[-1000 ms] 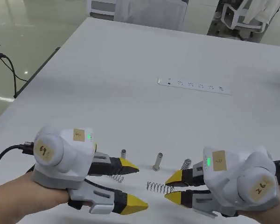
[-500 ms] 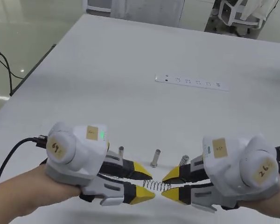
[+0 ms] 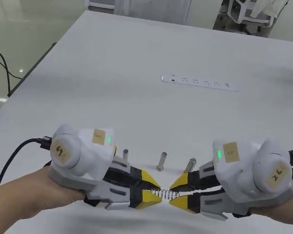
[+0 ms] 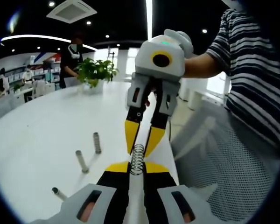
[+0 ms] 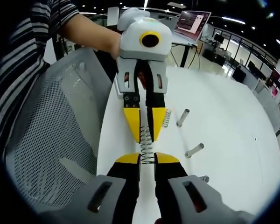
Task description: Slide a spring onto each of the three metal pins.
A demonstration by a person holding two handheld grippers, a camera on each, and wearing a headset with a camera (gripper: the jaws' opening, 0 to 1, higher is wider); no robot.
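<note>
The left tongs (image 3: pixel 156 191) and right tongs (image 3: pixel 173 193) meet tip to tip low over the near edge of the white table (image 3: pixel 136 73), sharing one spring (image 3: pixel 165 194) that lies stretched between them. Each pair is pressed nearly together, pinching one end of the coil. This looks like a handover or a re-grip, so that one side ends up holding the spring near its end with the open bore free to meet a pin. Just beyond the tips stand the three pins in a row. The left pin (image 3: pixel 125 155) and the middle pin (image 3: pixel 161 161) are bare, while the right pin (image 3: pixel 190 165) appears ribbed, as if already wearing a coil. In the right gripper view a second spring (image 5: pixel 166 117) lies loose on the table beside the left tongs, likely kept close for a later pin. By this reading, two pins remain to be sleeved.
</note>
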